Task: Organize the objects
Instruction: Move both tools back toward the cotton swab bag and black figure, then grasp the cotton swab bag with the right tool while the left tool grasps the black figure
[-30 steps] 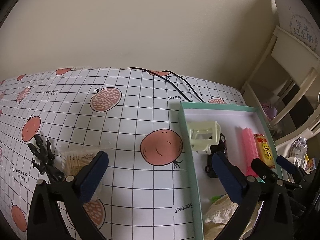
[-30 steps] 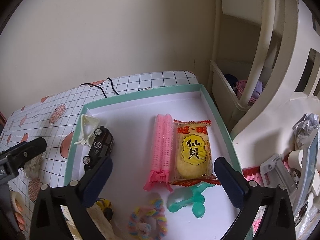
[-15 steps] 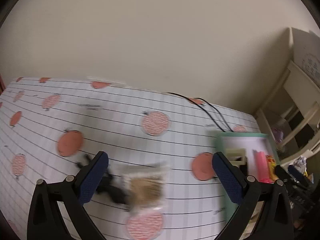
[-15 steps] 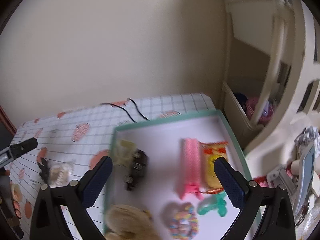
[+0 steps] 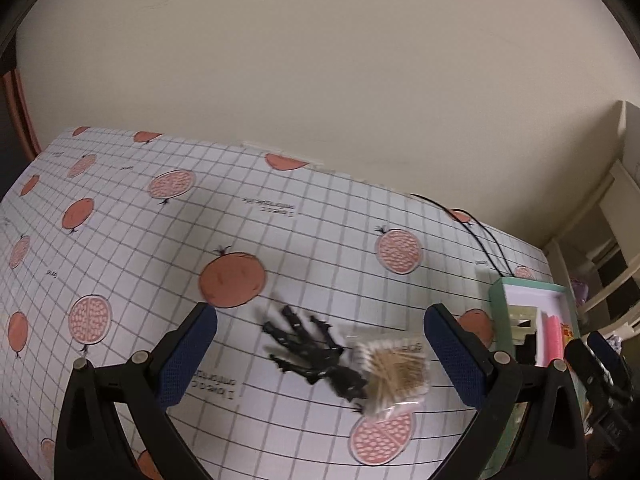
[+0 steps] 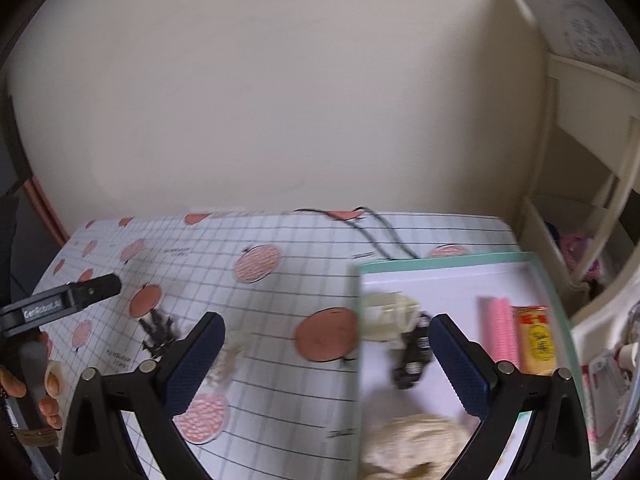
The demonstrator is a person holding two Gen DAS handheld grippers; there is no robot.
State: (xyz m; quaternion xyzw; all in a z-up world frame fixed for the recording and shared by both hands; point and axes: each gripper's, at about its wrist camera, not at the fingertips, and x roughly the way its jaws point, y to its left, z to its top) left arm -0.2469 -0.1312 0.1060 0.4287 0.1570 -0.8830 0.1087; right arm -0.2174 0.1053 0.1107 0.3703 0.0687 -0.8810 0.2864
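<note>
A: What do I have under the left gripper, going left to right from the tray?

B: Farthest left of the tray on the bench lies a black skeleton hand toy, flat on the checked cloth. Touching its wrist end, nearer the tray, is a clear bag of cotton swabs. Then comes the tray itself, with a cream clip, a black toy car, a pink roller and a yellow snack packet inside.

A: And my fingers?

B: Both pairs are spread wide and hold nothing. The left ones frame the toy and the bag; the right gripper hangs over the tray's left wall.

A: How will those two handle?

B: I judge both very light. The bag looks slick and crinkly, soft enough to buckle, so I would pinch it across the packed middle where the swabs give body, not at a loose film corner. The toy looks like stiff thin plastic with fragile digits; I would take it at the wrist, the thickest part, though its edges are blurred here.

A: Risk?

B: They touch, so lifting one may drag the other.
</note>
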